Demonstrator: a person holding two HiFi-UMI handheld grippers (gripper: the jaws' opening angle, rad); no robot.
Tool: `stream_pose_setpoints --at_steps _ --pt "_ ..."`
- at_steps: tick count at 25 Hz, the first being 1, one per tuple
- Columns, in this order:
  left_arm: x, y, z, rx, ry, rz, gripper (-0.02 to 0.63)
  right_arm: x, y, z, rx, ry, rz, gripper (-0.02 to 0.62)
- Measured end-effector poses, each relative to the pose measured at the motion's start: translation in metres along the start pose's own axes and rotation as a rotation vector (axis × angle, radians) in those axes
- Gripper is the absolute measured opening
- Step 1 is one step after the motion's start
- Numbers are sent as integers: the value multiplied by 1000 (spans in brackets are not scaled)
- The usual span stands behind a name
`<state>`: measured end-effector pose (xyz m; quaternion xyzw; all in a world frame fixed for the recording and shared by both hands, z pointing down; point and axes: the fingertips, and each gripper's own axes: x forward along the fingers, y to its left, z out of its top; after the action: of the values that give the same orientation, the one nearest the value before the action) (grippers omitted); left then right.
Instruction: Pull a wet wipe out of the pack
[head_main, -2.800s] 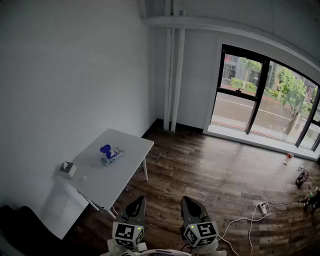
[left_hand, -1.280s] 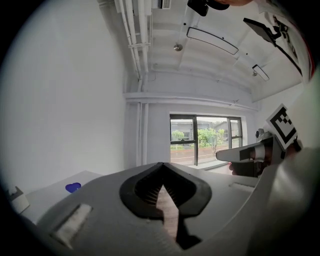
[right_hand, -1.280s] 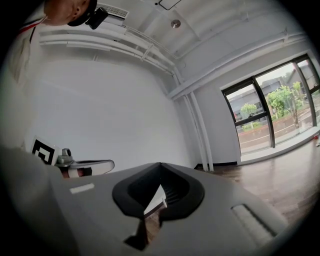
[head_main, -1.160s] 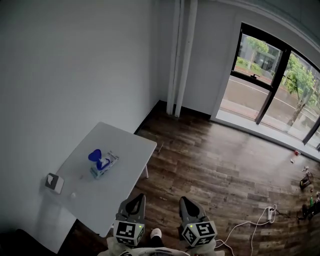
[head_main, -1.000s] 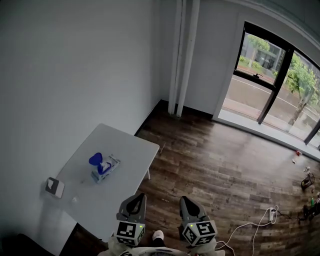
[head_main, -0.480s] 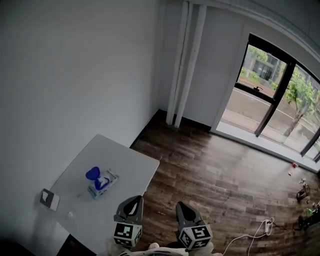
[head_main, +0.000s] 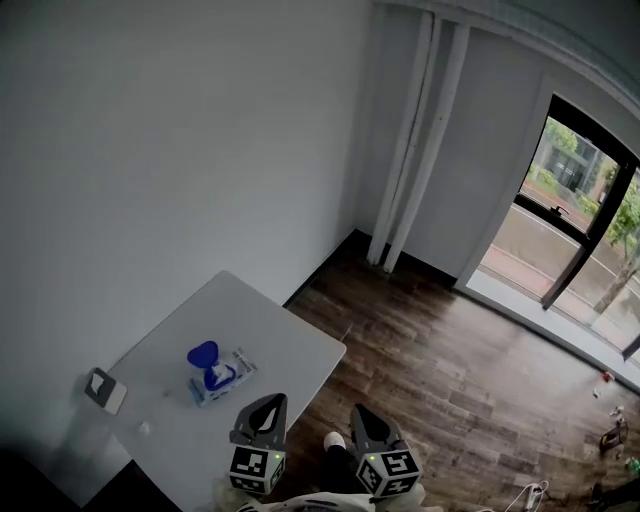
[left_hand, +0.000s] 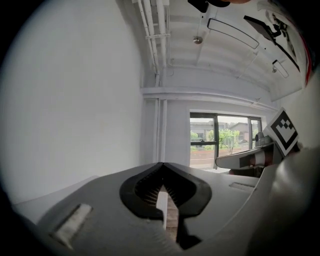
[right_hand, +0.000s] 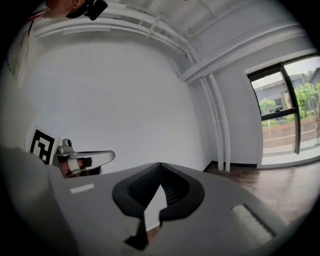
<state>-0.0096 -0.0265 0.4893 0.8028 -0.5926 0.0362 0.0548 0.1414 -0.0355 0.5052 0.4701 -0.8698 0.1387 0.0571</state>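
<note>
The wet wipe pack (head_main: 217, 373) lies on the white table (head_main: 290, 335) at the lower left of the head view. Its blue lid (head_main: 203, 354) stands flipped open. Both grippers hang at the bottom edge of that view, short of the table's near corner and apart from the pack. My left gripper (head_main: 268, 403) is shut with nothing in it, its jaw tips meeting (left_hand: 162, 165). My right gripper (head_main: 359, 413) is shut and empty too (right_hand: 161, 164). Neither gripper view shows the pack; each shows only walls, the window and the other gripper.
A small grey box (head_main: 105, 389) sits at the table's left edge, with a tiny white object (head_main: 143, 428) near it. A white wall runs behind the table. Dark wood floor (head_main: 450, 370) spreads right toward a large window (head_main: 580, 250) and two white pipes (head_main: 420, 140).
The head view has swung left and come nearer the table, so the table and pack sit more toward the middle. Both grippers have travelled along with it and stayed shut.
</note>
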Motion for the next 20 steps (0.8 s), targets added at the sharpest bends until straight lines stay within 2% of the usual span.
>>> stream_pose_setpoints --at_steps 13,20 --pt "80 89 23 -20 19 303 5 160 -17 48 -31 67 303 6" --pt "90 121 30 -30 27 478 5 222 -4 61 -55 109 477 5"
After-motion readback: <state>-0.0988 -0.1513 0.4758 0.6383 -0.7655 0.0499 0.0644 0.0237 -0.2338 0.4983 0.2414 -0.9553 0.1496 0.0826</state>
